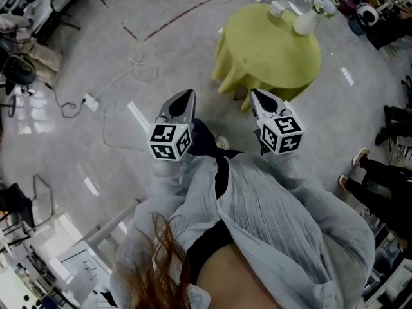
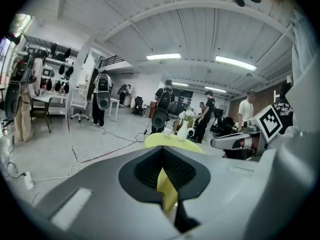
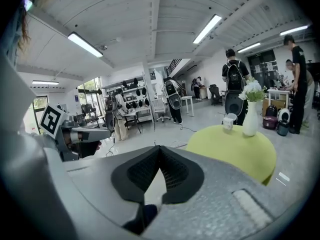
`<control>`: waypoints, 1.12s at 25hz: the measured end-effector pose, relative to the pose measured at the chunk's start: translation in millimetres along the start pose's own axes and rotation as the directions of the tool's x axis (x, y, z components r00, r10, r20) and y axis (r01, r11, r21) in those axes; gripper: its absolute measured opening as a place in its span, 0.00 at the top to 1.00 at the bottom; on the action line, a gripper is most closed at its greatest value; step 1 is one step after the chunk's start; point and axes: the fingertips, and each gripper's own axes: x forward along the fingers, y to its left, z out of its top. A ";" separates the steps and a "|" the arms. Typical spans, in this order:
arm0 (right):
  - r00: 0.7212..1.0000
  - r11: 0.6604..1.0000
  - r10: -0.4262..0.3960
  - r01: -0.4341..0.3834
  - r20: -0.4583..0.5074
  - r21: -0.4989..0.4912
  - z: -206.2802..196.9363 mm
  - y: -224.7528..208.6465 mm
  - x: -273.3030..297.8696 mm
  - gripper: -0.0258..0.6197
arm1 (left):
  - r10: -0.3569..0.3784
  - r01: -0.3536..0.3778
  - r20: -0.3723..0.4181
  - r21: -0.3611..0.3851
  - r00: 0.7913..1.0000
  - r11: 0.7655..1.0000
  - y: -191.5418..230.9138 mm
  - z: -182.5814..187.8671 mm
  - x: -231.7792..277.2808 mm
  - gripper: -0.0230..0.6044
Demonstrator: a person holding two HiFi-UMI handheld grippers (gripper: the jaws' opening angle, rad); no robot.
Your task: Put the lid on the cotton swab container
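On the round table (image 1: 270,50), toward its far edge, a small white cotton swab container (image 1: 277,8) stands just beside a white vase (image 1: 305,22) of flowers; whether its lid is on is too small to tell. On the near side of that table, the left gripper (image 1: 187,95) and the right gripper (image 1: 255,94) are held side by side, well apart from the container. Both point toward the table, each with its jaws pressed together at the tips and nothing between them.

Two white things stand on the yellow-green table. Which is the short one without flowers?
The small white container, left of the vase in the right gripper view. The vase is taller and holds flowers.
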 end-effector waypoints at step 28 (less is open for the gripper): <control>0.994 0.992 -0.103 0.100 0.032 0.080 92.6 -69.7 138.3 0.96 | -0.107 0.108 -0.023 0.069 0.994 0.992 93.0 95.8 142.1 0.93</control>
